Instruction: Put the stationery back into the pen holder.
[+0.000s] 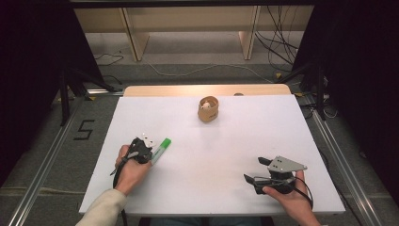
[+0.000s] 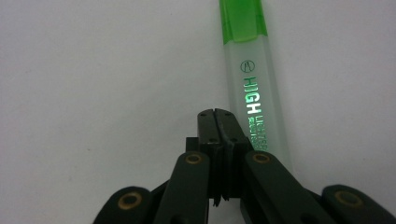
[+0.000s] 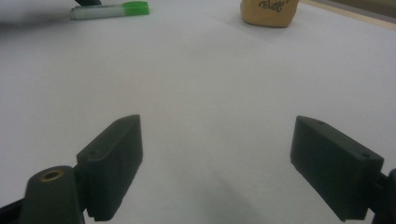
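At the lower right of the high view, the right gripper (image 1: 254,170) rests near the table's (image 1: 211,188) front edge with its jaws spread wide apart. At left centre, the left gripper (image 1: 147,141) has its jaws pressed together with nothing between them, just beside a green-capped highlighter (image 1: 160,149) lying flat. Farther back, at upper centre, stands a small tan pouch (image 1: 208,109).

Highlighter (image 1: 160,149): frosted white barrel, green cap on, lying flat on the table's near-left part. Tan cup (image 1: 208,109) upright, far centre.
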`<state>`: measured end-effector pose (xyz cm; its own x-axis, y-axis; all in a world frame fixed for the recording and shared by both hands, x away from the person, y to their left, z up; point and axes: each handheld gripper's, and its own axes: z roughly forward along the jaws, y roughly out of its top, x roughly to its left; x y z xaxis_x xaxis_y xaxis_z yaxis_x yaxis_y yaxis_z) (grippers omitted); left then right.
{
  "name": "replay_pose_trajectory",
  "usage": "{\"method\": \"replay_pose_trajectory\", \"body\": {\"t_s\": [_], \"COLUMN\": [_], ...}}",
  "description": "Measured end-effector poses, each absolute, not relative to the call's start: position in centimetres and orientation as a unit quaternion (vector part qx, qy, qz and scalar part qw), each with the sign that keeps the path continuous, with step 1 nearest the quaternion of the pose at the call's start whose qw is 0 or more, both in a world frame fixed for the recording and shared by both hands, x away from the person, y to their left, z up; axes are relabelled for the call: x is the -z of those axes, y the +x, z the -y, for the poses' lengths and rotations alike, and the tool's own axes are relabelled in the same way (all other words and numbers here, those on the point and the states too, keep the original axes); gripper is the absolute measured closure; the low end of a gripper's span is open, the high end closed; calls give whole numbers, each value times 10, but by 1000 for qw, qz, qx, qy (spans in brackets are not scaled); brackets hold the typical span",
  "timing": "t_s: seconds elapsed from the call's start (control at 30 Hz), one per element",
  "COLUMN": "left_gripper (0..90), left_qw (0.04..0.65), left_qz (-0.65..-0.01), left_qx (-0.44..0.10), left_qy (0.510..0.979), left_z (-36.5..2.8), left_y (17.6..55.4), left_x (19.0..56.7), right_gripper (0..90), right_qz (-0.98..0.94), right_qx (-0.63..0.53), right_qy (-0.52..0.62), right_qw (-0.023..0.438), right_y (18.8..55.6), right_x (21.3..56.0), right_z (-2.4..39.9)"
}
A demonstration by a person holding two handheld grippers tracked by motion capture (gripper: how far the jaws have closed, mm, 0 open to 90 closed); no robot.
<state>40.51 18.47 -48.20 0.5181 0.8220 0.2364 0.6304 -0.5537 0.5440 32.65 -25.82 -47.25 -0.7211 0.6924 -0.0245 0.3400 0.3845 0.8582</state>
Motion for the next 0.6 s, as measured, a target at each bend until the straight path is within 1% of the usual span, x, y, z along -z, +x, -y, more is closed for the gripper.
{"method": "replay_pose_trajectory", "body": {"t_s": [0.03,0.07,0.13,0.23,0.27,0.33,0.4,0.5,0.53,0.57,0.6], "left_gripper": [897,869,859,813,783,708,586,411,411,356,356], "left_qw": [200,200,200,216,225,249,260,259,252,247,249], "left_qz": [-429,-431,-432,-431,-429,-430,-423,-430,-431,-434,-440], "left_qx": [-240,-242,-248,-269,-276,-275,-263,-250,-242,-235,-226], "left_qy": [847,846,844,834,830,823,828,828,832,834,833], "left_z": [-185,-185,-186,-187,-186,-184,-179,-174,-171,-168,-165], "left_y": [405,406,407,411,413,419,426,434,438,441,445], "left_x": [482,482,480,471,467,459,454,450,450,450,450], "right_gripper": [178,178,177,178,178,178,178,178,178,178,178], "right_qz": [-809,-809,-809,-808,-809,-809,-810,-807,-807,-806,-806], "right_qx": [-454,-454,-454,-455,-454,-454,-452,-453,-453,-454,-454], "right_qy": [319,319,318,318,319,319,320,323,323,325,325], "right_qw": [194,194,194,195,195,195,195,195,195,195,195], "right_y": [327,326,327,327,327,327,328,327,327,327,327], "right_x": [472,472,472,473,473,473,473,473,473,473,473], "right_z": [258,258,258,258,258,258,258,258,258,258,258]}}
